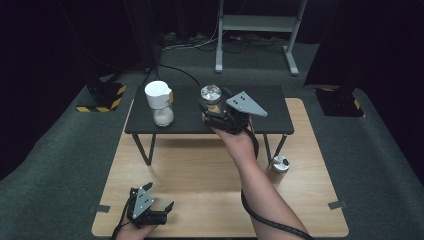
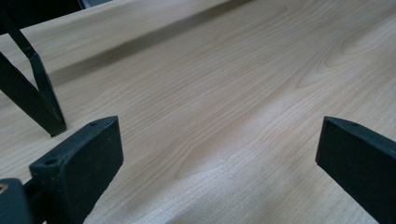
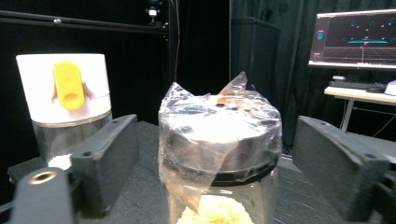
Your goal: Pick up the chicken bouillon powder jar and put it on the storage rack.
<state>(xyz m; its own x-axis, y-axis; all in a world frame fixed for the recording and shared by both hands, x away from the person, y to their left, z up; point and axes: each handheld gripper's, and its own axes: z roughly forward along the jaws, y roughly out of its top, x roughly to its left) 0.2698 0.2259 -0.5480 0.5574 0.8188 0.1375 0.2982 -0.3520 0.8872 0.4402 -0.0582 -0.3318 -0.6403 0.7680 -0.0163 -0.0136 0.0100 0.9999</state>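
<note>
A glass jar (image 1: 211,95) with crumpled clear film over its dark lid stands mid-way along the small black table (image 1: 272,107). In the right gripper view the jar (image 3: 219,186) holds something pale yellow. My right gripper (image 1: 209,107) reaches around it from the near side. Its jaws stand on either side of the jar with a gap on each side, so the gripper (image 3: 216,140) is open. My left gripper (image 1: 160,196) rests low over the wooden board (image 1: 200,170) at the front left, open (image 2: 219,140), with nothing between its jaws.
A second jar (image 1: 161,104) with a white cap and yellow tab (image 3: 67,86), holding white powder, stands left of the wrapped jar. A round metal lid (image 1: 280,163) lies on the board by the black table's right leg. A lit monitor (image 3: 357,35) sits far right.
</note>
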